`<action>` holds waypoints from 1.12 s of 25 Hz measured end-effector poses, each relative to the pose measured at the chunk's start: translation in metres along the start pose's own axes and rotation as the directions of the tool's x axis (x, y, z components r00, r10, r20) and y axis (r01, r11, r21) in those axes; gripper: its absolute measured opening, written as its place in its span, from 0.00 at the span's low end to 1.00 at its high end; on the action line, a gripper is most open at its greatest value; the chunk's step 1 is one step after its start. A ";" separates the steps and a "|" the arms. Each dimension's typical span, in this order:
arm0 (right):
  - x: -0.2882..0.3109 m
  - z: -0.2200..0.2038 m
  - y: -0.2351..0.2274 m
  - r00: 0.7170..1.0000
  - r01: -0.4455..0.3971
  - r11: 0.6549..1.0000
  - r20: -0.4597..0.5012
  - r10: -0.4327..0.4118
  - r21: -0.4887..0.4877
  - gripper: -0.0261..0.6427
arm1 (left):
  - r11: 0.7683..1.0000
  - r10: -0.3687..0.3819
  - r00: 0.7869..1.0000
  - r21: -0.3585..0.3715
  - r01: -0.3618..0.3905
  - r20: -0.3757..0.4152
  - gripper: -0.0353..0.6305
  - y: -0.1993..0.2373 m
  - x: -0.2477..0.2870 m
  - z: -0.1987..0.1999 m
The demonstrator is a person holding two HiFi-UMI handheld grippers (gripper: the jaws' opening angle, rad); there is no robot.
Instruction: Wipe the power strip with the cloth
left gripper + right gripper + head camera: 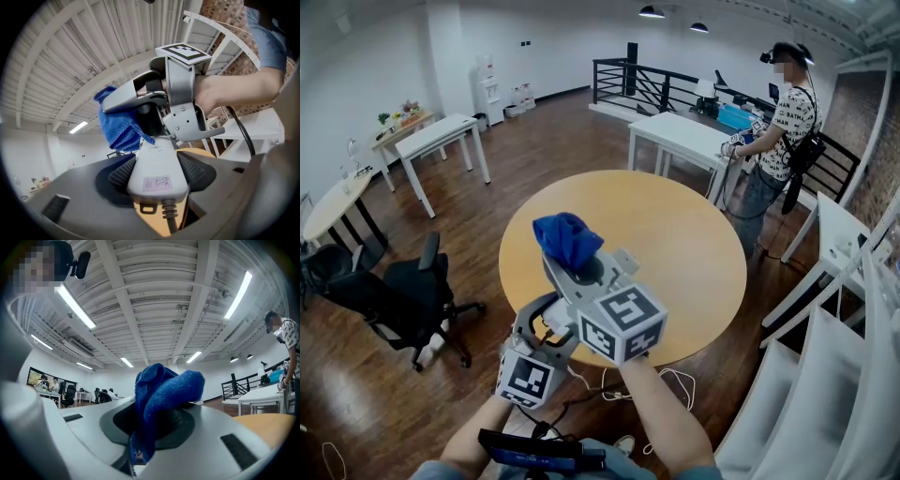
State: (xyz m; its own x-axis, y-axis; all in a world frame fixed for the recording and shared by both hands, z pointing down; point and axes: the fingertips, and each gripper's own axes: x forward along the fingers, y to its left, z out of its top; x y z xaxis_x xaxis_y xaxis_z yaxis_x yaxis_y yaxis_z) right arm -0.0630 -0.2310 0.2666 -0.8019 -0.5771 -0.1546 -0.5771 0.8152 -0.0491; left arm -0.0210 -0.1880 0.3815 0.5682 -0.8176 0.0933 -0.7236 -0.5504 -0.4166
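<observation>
While aloft over tabletop (694,234), clamps strip (157,154) by cord (169,220) end in left tongs (156,174) and pinches blue cloth (161,390) in right tongs (154,423), against strip's far end. Shows pale label (156,183) near cord; handwriting unreadable.

A white plastic power strip (157,161), long and narrow, with a handwritten label and a pale cord at its near end, is held between the jaws of the left hand-held gripper (157,177) above the desk (694,234). A bunched blue cloth (161,387) is clamped in the right hand-held gripper (154,423) and laid against the strip's far end.
</observation>
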 end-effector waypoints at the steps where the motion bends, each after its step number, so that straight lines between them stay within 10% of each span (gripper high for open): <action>1: -0.001 0.001 -0.002 1.000 0.004 1.000 0.001 -0.004 -0.001 0.14 | 1.000 0.000 1.000 -0.005 0.000 -0.001 0.48 0.000 0.000 0.000; 28: -0.042 0.047 -0.087 0.974 0.212 0.977 0.087 -0.209 -0.029 0.14 | 1.000 -0.016 0.999 0.027 0.015 0.030 0.48 -0.007 -0.004 0.007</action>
State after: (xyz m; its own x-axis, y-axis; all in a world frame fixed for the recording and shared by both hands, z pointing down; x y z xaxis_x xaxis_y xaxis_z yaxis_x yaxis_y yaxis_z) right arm 0.0281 -0.2757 0.2311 -0.6472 -0.7279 -0.2264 -0.7382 0.6726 -0.0521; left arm -0.0155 -0.1801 0.3780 0.5912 -0.8032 0.0733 -0.7037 -0.5581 -0.4398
